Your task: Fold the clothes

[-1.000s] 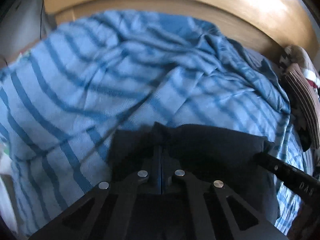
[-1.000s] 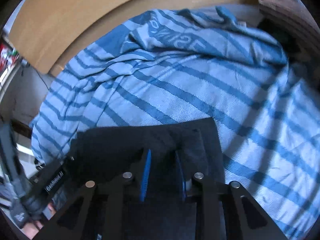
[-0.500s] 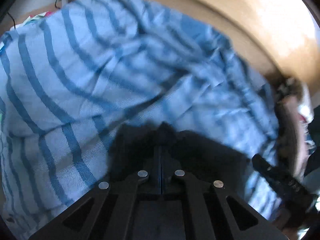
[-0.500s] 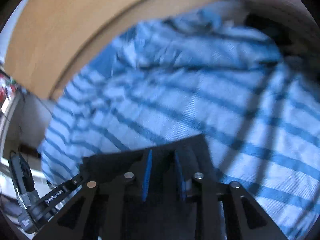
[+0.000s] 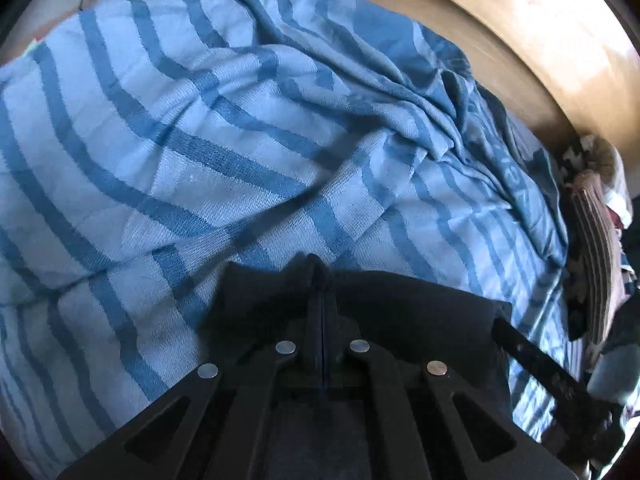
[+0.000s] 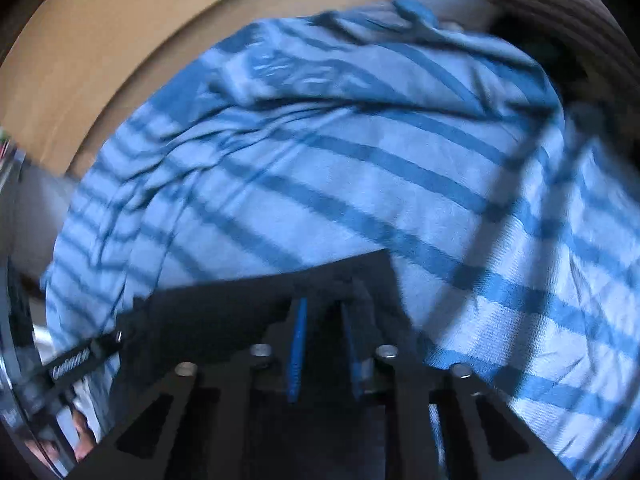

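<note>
Wooden counter (image 5: 540, 40) carries a blue striped cloth (image 5: 240, 140); a dark garment (image 5: 420, 312) lies over its near edge, pinched by the left hand-held gripper (image 5: 322, 280). The right hand-held gripper (image 6: 326, 304), jaws just closing, straddles that garment.

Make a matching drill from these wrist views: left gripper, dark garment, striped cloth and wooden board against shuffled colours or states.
Things:
1. left gripper
2. dark garment
3. blue striped cloth
4. wooden board

States:
A. rumpled, spread out under the garment
B. tan, with a sunlit patch
C. jaws shut
D. nearly black, pinched at its edge

Pairs: 1-C, 2-D, 3-A, 4-B
</note>
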A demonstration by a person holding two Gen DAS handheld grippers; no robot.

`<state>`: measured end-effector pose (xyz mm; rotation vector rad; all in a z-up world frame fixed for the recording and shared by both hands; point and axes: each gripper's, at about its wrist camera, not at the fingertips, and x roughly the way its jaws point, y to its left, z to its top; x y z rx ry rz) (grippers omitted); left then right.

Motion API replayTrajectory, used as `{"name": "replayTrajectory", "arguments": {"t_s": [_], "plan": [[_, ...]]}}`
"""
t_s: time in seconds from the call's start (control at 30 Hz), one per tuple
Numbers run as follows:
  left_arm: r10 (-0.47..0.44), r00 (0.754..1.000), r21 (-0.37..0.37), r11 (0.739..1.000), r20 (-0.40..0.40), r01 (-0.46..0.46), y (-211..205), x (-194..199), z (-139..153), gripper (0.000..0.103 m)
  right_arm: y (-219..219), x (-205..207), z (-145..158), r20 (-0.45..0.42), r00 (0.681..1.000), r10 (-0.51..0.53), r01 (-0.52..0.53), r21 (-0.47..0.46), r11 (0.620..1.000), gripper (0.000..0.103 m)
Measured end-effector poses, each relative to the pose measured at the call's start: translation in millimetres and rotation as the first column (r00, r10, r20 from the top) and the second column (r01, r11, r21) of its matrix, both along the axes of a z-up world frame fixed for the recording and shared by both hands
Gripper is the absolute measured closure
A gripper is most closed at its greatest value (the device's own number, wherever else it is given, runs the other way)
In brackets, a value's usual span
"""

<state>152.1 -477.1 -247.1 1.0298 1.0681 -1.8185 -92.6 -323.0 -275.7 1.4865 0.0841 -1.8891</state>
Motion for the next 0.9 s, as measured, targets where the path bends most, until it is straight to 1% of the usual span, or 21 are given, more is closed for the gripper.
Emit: {"name": "replayTrajectory", "arguments": {"t_s": [0.03,0.07,0.1,0.13,0.2,0.23,0.27,0.3,0.33,0.37,0.43,0.5,0.57,0.6,0.63,0.7,0.73,0.77,0.8,0.9], "plan": [[-0.007,1.000,-0.002,1.000,0.008,0.007,0.2,-1.2,-0.5,0.100,1.7,-3.7,-2.9,0.014,1.000,-0.024,0.024,-0.003,1.000,0.098],[-0.014,1.000,-0.003,1.000,0.015,0.014,0.3,-2.4,-1.0,0.100,2.6,-5.2,-3.4,0.023,0.999,-0.033,0.033,-0.001,0.999,0.098],[-0.010,1.000,0.013,1.000,0.017,0.010,-1.7,-2.8,-2.0,0.100,2.5,-7.0,-4.0,0.034,0.999,-0.038,0.038,0.002,0.999,0.098],[-0.005,1.000,0.032,0.999,0.018,0.004,-4.0,-3.0,-3.1,0.100,2.4,-8.9,-4.5,0.046,0.998,-0.043,0.043,0.005,0.999,0.099],[0.022,1.000,0.097,0.995,0.022,-0.024,-10.0,-1.2,2.8,0.101,3.7,-13.1,-0.3,0.077,0.995,-0.063,0.062,0.025,0.998,0.099],[0.038,0.999,0.127,0.991,0.028,-0.041,-11.6,0.5,8.5,0.101,5.4,-14.5,3.4,0.088,0.993,-0.080,0.077,0.039,0.996,0.093],[0.021,0.999,0.117,0.993,0.048,-0.026,-6.6,-0.5,18.6,0.101,8.1,-12.5,10.8,0.074,0.993,-0.097,0.092,0.066,0.994,0.087],[-0.002,0.997,0.102,0.995,0.071,-0.005,-0.5,-1.8,29.3,0.101,9.2,-8.6,18.0,0.060,0.994,-0.089,0.084,0.079,0.993,0.082],[-0.038,0.996,0.087,0.996,0.082,0.031,7.4,-4.8,37.3,0.101,10.0,-1.7,25.1,0.056,0.997,-0.060,0.056,0.070,0.996,0.080],[-0.078,0.994,0.078,0.994,0.082,0.072,16.6,-7.8,43.6,0.101,11.0,9.0,32.0,0.062,0.998,-0.020,0.017,0.042,0.999,0.078],[-0.120,0.991,0.088,0.990,0.064,0.114,33.3,-8.8,47.2,0.101,11.9,28.7,41.1,0.073,0.996,0.050,-0.050,0.002,0.999,0.075],[-0.118,0.988,0.083,0.990,0.098,0.110,40.5,-4.9,36.1,0.101,11.3,40.2,38.9,0.079,0.994,0.082,-0.082,0.001,0.997,0.075],[-0.100,0.987,0.076,0.993,0.123,0.091,45.8,0.0,22.7,0.101,14.4,45.0,31.9,0.086,0.993,0.078,-0.080,0.020,0.997,0.075],[-0.083,0.988,0.073,0.995,0.127,0.074,47.5,2.8,15.1,0.101,17.5,45.5,25.1,0.089,0.994,0.061,-0.064,0.034,0.997,0.077],[-0.062,0.992,0.076,0.996,0.110,0.054,46.9,7.0,11.8,0.100,21.2,44.2,21.0,0.084,0.995,0.050,-0.053,0.039,0.998,0.078],[-0.019,0.997,0.084,0.996,0.070,0.013,45.0,15.6,6.6,0.100,28.5,41.6,12.7,0.073,0.997,0.028,-0.031,0.048,0.998,0.085],[-0.009,0.998,0.086,0.996,0.067,0.003,44.4,16.1,6.0,0.100,32.0,40.4,8.7,0.067,0.998,0.018,-0.021,0.052,0.998,0.093],[-0.003,0.997,0.085,0.996,0.074,-0.003,44.1,14.7,6.1,0.100,34.8,39.6,6.6,0.054,0.998,0.019,-0.022,0.061,0.998,0.096],[-0.001,0.996,0.072,0.997,0.088,-0.005,44.7,12.0,6.7,0.100,39.0,37.5,6.8,0.041,0.999,0.014,-0.017,0.073,0.997,0.103],[-0.011,0.991,0.060,0.998,0.136,0.003,50.1,4.4,12.5,0.101,40.7,36.3,12.1,0.028,1.000,-0.009,0.006,0.107,0.994,0.102]]}}
